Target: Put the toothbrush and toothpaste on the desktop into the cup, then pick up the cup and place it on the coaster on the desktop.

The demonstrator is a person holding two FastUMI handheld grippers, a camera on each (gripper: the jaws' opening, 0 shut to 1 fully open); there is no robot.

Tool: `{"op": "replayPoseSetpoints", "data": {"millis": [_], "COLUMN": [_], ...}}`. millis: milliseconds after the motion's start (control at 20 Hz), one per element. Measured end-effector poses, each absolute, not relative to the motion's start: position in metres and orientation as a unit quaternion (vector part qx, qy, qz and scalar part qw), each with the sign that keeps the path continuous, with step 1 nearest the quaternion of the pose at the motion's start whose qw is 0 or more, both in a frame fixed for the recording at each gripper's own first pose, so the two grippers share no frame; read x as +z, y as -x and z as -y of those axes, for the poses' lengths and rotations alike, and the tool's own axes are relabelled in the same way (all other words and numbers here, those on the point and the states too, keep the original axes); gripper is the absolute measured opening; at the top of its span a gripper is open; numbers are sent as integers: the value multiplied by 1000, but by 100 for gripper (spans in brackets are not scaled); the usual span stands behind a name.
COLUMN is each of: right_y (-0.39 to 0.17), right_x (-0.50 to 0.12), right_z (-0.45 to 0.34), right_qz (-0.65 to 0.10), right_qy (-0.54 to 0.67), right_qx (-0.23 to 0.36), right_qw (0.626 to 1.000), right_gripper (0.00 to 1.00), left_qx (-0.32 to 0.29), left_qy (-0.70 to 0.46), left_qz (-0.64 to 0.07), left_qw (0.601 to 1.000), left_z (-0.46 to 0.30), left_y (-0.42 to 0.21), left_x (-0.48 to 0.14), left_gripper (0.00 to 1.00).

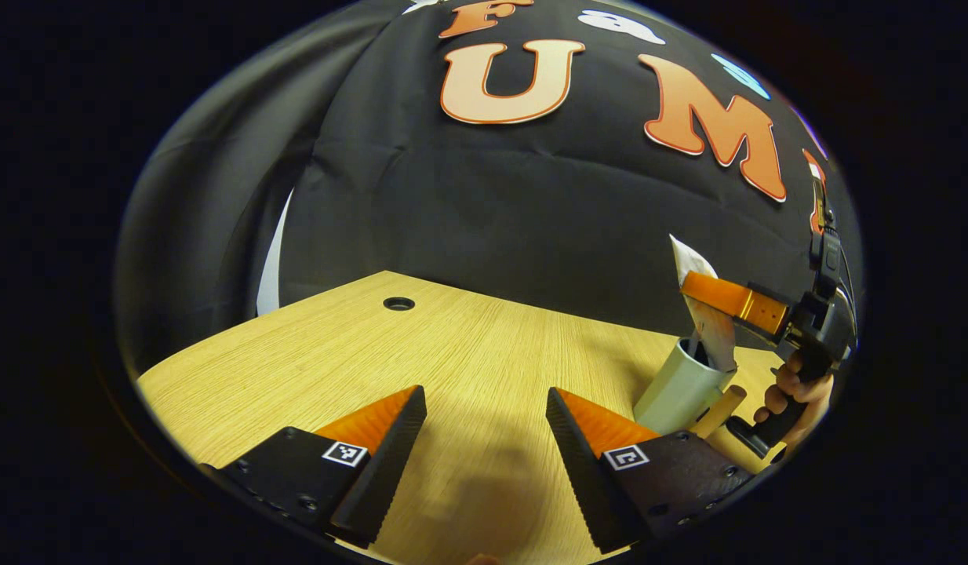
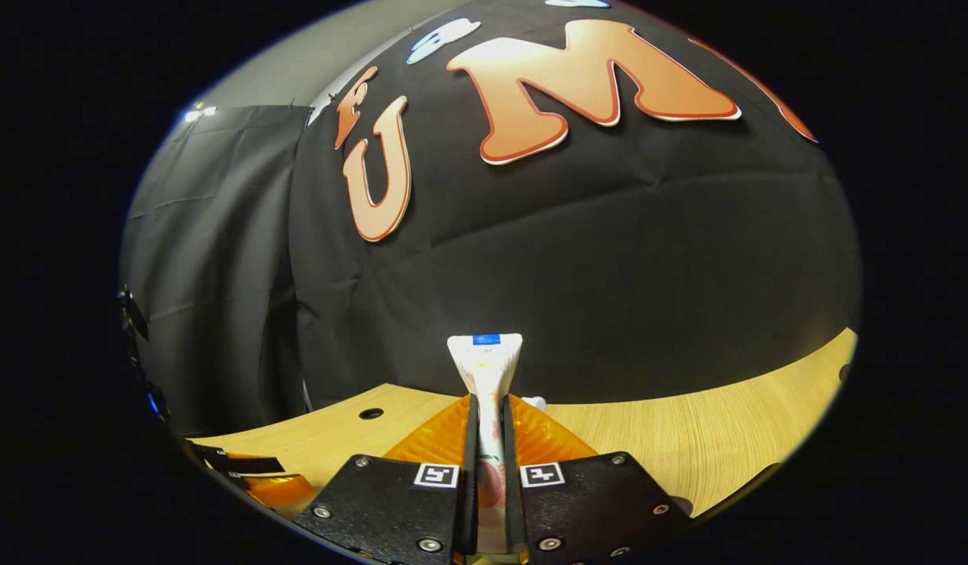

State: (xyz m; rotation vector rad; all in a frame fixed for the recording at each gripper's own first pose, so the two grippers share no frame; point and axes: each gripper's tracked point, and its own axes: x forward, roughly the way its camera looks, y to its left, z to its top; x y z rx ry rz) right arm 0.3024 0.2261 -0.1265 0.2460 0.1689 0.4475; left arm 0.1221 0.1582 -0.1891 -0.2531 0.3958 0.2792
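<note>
- Two grippers, one loaded. Going L to R across the left gripper view:
- Desktop on the L side is bare wood w/ a cable hole near the back edge.
- Your left gripper hovers low over the desk, fingers spread wide, nothing between them. Judgement: it's parked as a spare, clear of the action.
- Cup, pale, stands just R of the left gripper's R finger; it reads as tilted, but that may be lens warp. Something dark sits in its mouth, prob. the toothbrush; can't confirm.
- Tan rounded piece touching or just beside the cup base, maybe the coaster; can't tell.
- Toothpaste is held upright above the cup, lower end at or just inside the rim, crimped end up. Held vertical so it drops straight in, I'd judge.
- Your right gripper clamps the tube from the R side; your hand is on its handle.
- In the right gripper view, that gripper's fingers are closed on the tube, both pads pressing it, crimp sticking up past the tips.
- Step in hand (judgement): lowering paste into cup. Next: open the right gripper once the tube is well inside. Risk: a tall tube could tip a light cup.
</note>
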Motion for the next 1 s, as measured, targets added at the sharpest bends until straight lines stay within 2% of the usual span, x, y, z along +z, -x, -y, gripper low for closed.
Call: {"op": "replayPoseSetpoints", "data": {"millis": [500,550,700,750,850,950,1000], "right_y": [-255,-248,-228,-222,-211,-197,-190], "right_x": [-122,-121,-107,-103,-93,-81,-74], "right_z": [-192,-184,-155,-144,-124,-107,-99], "right_qz": [-133,-137,-126,-121,-115,-106,-99], "right_qy": [-77,-77,-76,-70,-59,-52,-48], "right_qx": [212,209,196,188,178,173,170], "right_qw": [965,965,969,972,976,978,979], "right_gripper": [26,32,42,49,55,72,75], "left_qx": [109,102,73,64,46,25,22], "left_qy": [145,150,167,163,142,127,120], "left_qz": [-168,-163,-150,-149,-141,-134,-139], "left_qw": [969,970,972,973,979,982,983], "left_z": [-155,-155,-148,-145,-135,-118,-112], "left_y": [-129,-130,-130,-128,-129,-135,-137], "left_x": [-179,-178,-161,-155,-145,-133,-130], "left_gripper": [94,93,93,93,93,93,93]}}
